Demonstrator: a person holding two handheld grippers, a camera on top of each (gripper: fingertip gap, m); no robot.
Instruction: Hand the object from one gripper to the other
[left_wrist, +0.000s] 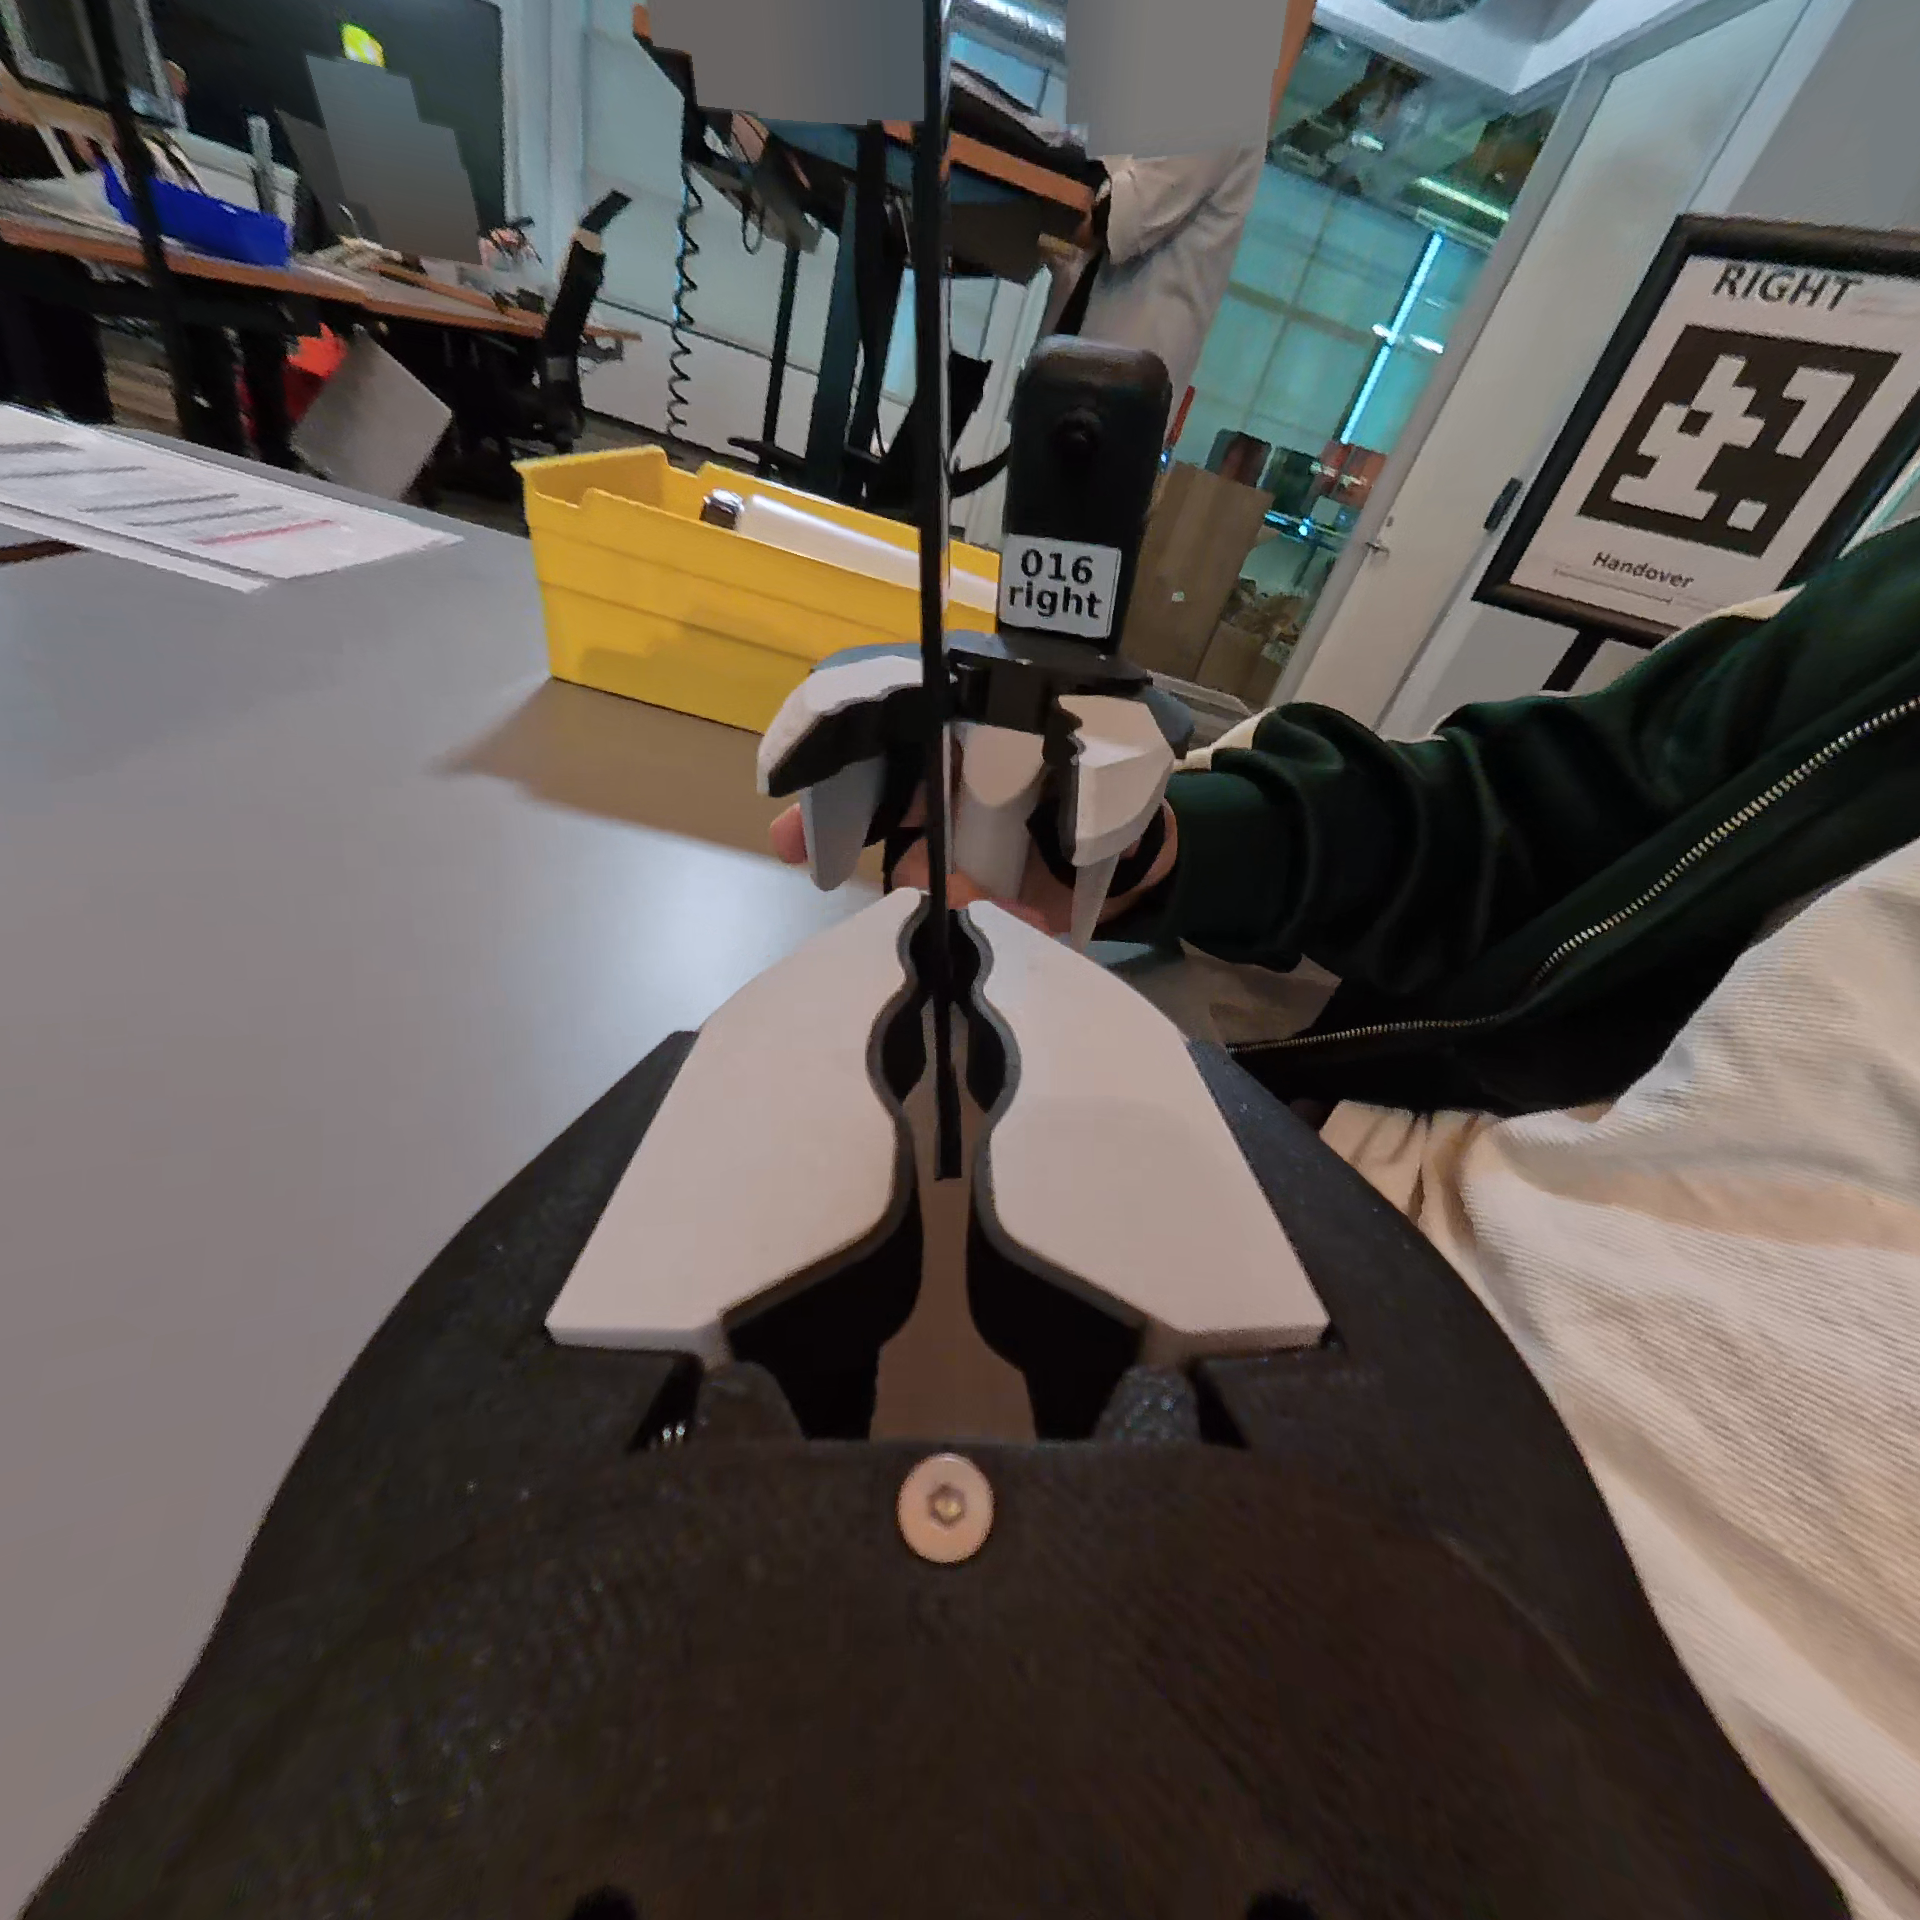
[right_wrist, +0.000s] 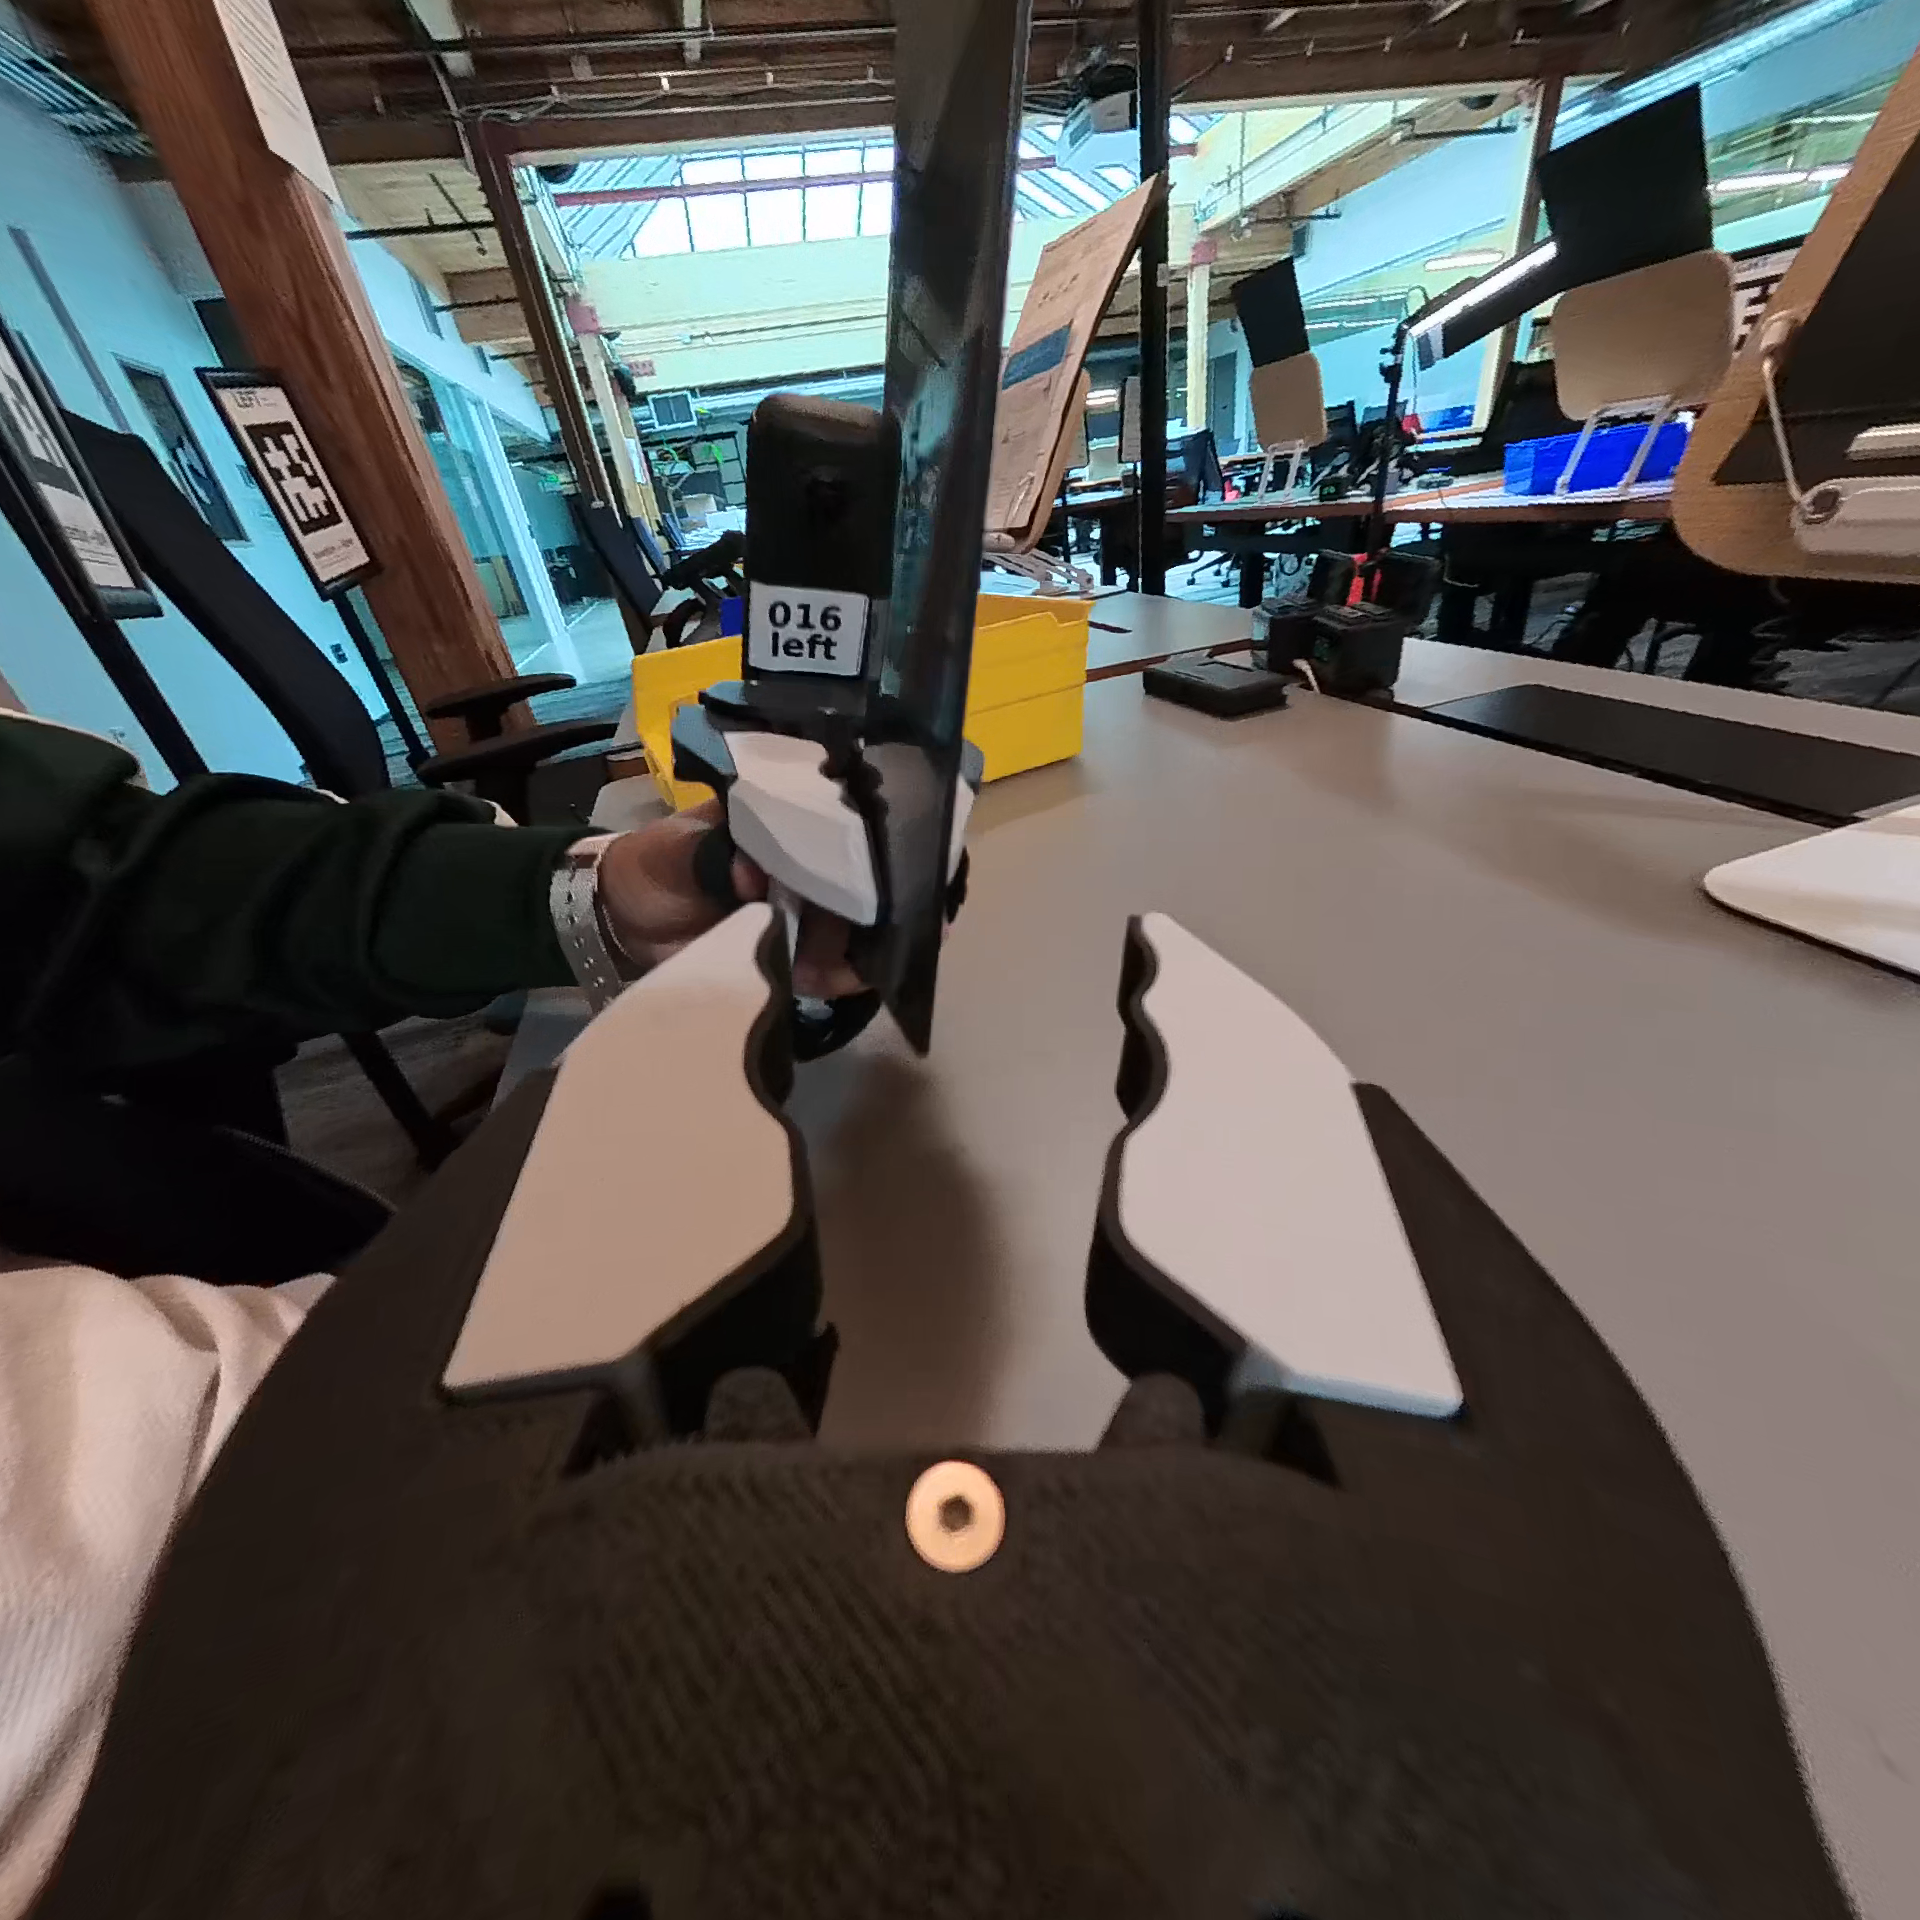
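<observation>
Black and thin, the flat strip (left_wrist: 932, 416) stood upright above the grey table (left_wrist: 260, 831), its lower end pinched in the left gripper (left_wrist: 943, 935). In the left wrist view it showed edge-on as a dark line running up out of the frame; in the right wrist view its broad, slightly glossy face appeared, so it was a flat bar or blade-like strip rather than a cord, though its exact kind could not be told. The left gripper's jaws were pressed together on the strip, which ran down past the tips into the wavy channel between them.

Facing it, the right gripper (right_wrist: 951, 935) had its jaws wide apart, with nothing between them. The strip stood just beyond the tips of its white fingers (right_wrist: 1257, 1143), nearer the left one, not yet inside the gap. In the left wrist view, that gripper sat just behind the strip, held by a hand in a dark green sleeve (left_wrist: 1507, 831).

Judged from this, the handover was about midway: the giver had a firm hold and had presented the strip, and the receiver was open and roughly aligned. Closing in around the strip, clamping, and the left letting go all remained.

Farther off, a yellow bin (left_wrist: 707, 603) sat on the table.
</observation>
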